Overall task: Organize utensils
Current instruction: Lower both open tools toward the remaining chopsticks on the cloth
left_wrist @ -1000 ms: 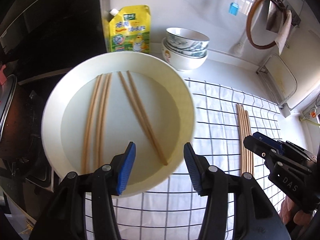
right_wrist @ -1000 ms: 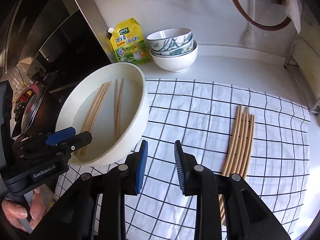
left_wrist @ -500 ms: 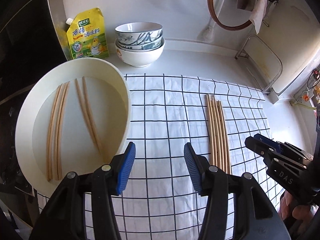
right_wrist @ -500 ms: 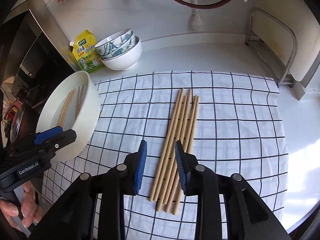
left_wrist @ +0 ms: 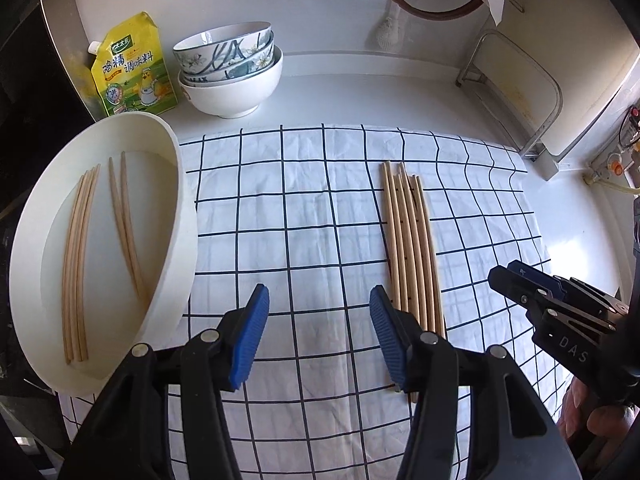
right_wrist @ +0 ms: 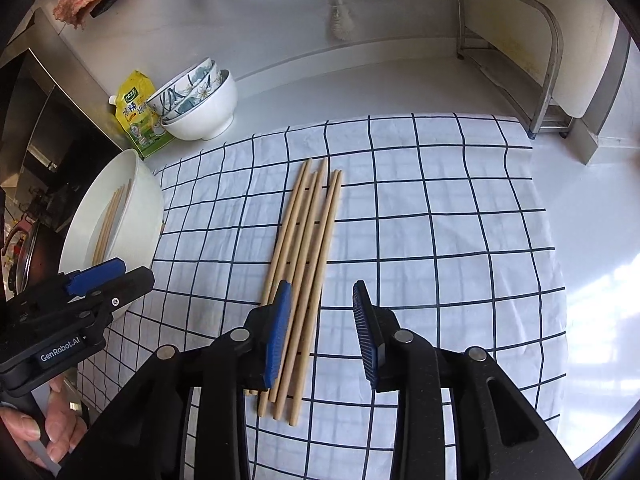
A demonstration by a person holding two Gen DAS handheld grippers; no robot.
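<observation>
Bundle of pale wooden chopsticks (right_wrist: 308, 264) at 11 o'clock beneath empty, parted right gripper (right_wrist: 322, 334); left gripper (left_wrist: 318, 336) wide, empty; white black-checked cloth (right_wrist: 440, 240).

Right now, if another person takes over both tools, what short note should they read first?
Left tool: open, empty, above the checked cloth.
Right tool: open, empty, over the near ends of the chopsticks on the cloth.
Done or left cannot be told: five more chopsticks in the white basin at left; the white basin's rim overlaps the cloth edge.
Likely next: close on the cloth bundle.
</observation>
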